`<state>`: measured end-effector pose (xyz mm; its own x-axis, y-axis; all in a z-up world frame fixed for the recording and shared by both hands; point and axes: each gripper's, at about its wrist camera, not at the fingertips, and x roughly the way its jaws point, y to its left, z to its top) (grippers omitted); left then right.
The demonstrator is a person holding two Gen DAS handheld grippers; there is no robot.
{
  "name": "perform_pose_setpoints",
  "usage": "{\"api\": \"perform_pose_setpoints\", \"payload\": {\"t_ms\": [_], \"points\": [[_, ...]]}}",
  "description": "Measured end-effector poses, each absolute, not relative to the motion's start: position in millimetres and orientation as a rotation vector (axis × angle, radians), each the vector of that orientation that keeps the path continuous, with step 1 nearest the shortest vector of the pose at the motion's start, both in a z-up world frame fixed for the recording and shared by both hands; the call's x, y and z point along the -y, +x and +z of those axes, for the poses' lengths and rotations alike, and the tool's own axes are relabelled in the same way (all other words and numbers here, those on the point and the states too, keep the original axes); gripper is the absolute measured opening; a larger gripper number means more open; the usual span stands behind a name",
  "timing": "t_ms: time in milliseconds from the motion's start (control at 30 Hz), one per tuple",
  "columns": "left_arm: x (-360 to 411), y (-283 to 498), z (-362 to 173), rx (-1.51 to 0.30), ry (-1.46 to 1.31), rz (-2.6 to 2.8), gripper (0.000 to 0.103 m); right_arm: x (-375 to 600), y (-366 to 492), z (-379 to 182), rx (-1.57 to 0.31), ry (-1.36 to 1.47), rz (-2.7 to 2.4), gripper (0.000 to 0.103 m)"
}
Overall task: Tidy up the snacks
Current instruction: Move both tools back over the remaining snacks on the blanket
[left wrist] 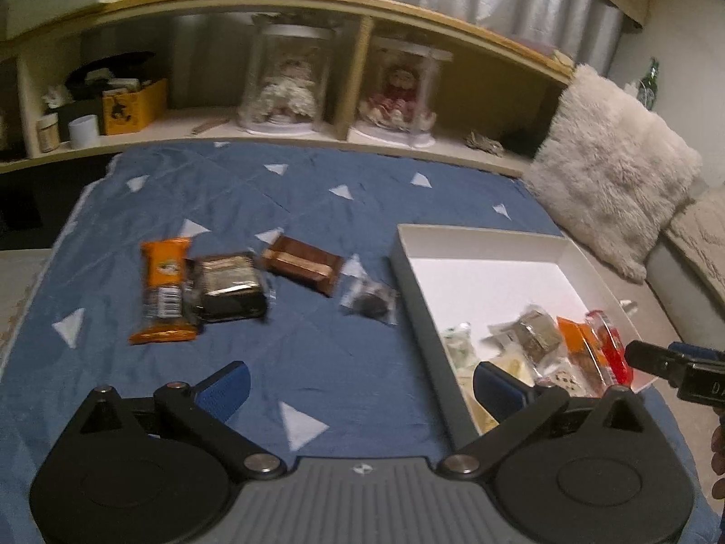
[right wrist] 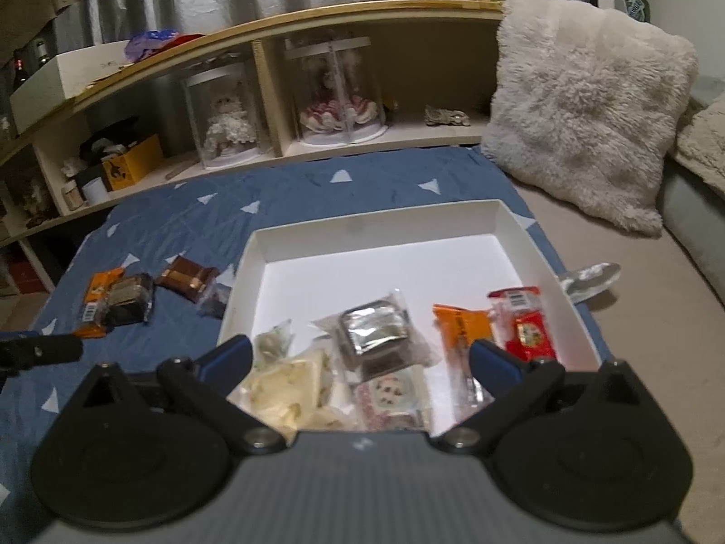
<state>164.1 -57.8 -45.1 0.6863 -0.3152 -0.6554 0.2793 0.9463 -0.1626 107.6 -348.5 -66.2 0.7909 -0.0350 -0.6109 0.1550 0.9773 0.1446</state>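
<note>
Left gripper spread wide, empty, low over blue cloth; right gripper likewise spread, holding nothing, hovering above box; several snacks already inside at near end, red pack by right wall; four left on cloth, well apart from left gripper: orange bar touching dark pack, brown bar, small clear pack just beside box wall. Likely trouble: grabbing orange bar and dragging dark pack along; slippery wrappers sliding out of pads; nudging box wall when reaching for clear pack; crushing soft contents.
</note>
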Motion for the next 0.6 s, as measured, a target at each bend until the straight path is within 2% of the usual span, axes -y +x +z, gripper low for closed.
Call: {"api": "perform_pose_setpoints", "payload": {"t_ms": [600], "points": [[-58.9, 171.4, -38.0, -0.691, -0.124, -0.152, 0.103, 291.1, 133.2, -72.8, -0.601, 0.185, 0.083, 0.102]]}}
